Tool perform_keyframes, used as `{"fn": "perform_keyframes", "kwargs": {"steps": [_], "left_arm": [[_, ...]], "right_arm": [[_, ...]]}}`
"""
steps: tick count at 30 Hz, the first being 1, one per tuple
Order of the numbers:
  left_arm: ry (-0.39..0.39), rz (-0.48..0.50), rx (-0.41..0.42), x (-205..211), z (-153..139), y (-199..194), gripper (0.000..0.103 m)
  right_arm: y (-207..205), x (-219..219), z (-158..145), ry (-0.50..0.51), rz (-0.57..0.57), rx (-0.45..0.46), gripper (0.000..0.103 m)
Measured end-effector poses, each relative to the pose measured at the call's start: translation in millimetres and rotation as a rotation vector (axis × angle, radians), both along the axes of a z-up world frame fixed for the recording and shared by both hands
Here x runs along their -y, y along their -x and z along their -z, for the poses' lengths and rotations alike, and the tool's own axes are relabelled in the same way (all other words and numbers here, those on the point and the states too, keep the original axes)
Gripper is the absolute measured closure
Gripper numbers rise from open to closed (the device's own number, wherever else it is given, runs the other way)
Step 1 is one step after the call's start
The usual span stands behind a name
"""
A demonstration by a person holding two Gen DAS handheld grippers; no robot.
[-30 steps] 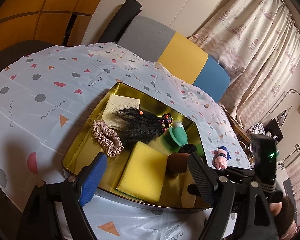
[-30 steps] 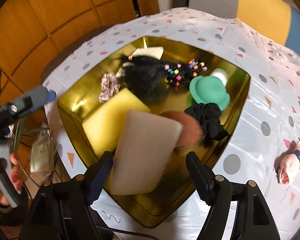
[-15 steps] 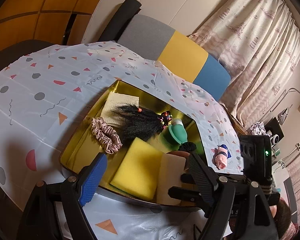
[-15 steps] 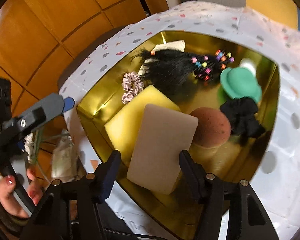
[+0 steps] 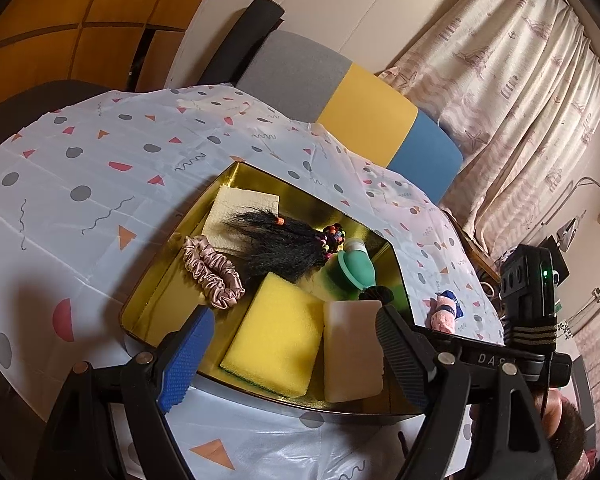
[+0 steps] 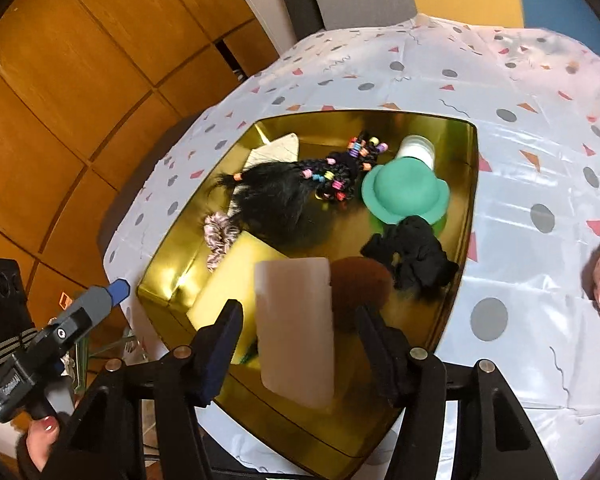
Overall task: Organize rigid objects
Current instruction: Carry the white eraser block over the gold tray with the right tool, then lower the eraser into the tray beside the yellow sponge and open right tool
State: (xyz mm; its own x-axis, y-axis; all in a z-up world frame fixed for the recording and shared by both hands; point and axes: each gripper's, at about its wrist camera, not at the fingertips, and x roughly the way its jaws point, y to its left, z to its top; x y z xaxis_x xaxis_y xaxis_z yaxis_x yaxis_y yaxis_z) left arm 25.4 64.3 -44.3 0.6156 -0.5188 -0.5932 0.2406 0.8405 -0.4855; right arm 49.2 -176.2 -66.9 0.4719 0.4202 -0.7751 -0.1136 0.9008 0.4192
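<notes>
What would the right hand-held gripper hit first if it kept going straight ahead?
Probably the pale foam block: it lies between the open fingers of the right hand-held gripper, beside the yellow sponge in the gold tray. Depth is unclear.

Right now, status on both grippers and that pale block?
Left gripper open, empty. Right gripper open around pale rectangular foam block in gold metal tray. Yellow sponge alongside.

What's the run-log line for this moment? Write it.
right gripper: open, straddling white block | white block: in gold tray, beside yellow sponge | left gripper: open, empty
</notes>
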Motion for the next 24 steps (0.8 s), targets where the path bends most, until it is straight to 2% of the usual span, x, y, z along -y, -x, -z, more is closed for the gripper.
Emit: {"fn": "perform_keyframes", "kwargs": {"steps": [6, 9, 12, 17, 21, 24], "left_arm": [[-0.004, -0.002, -0.001, 1, -1, 1, 0.019], [-0.014, -0.004, -0.001, 0, -2, 1, 0.019], [-0.019, -0.005, -0.003, 1, -2, 2, 0.019], [-0.017, 0.014, -0.009, 10, -1, 2, 0.019], [-0.027, 0.065, -0.015, 26, -1, 3, 0.019], [-0.040, 0.112, -0.017, 41, -1, 5, 0.019]], "right_arm": [[-9, -25, 23, -0.108, -0.131, -0.114, 0.042], [-4, -25, 24, -0.104, -0.112, -0.107, 0.045], [7, -10, 4, -0.111, -0.060, -0.018, 0.044], [30, 30, -27, -0.047, 0.088, 0.131, 0.033], [37, 67, -29, -0.038, 0.237, 0.155, 0.027], [46, 92, -22, 0.004, 0.323, 0.143, 0.026]]}}
